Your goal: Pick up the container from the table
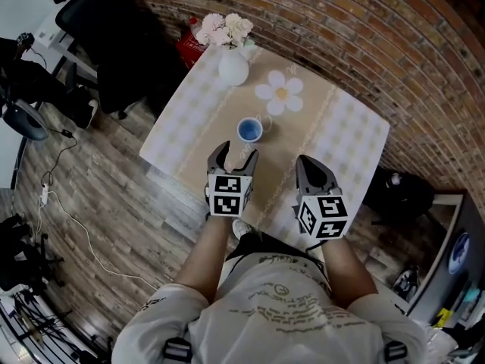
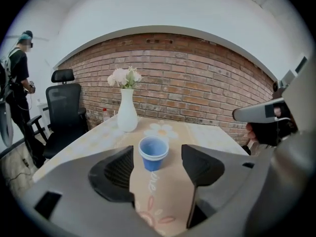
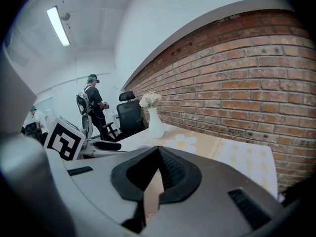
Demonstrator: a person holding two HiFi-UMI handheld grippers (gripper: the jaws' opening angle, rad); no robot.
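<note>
A small blue container [image 1: 249,130], shaped like a cup, stands upright on the table [image 1: 356,139] near its middle. My left gripper [image 1: 236,152] sits just short of it, open, with the jaws wide apart. In the left gripper view the container [image 2: 152,158] is straight ahead, framed by the gap of the left gripper [image 2: 157,149] but beyond the tips, untouched. My right gripper [image 1: 307,160] hovers over the table's near edge to the right of the container, shut. In its own view the right gripper [image 3: 158,149] has its jaws pressed together with nothing between them.
A white vase [image 1: 233,67] with pale flowers stands at the far side of the table, and a flower-shaped mat [image 1: 280,93] lies beside it. A black office chair [image 1: 114,44] is off the table's left. A person [image 2: 17,83] stands farther left. The brick wall runs behind.
</note>
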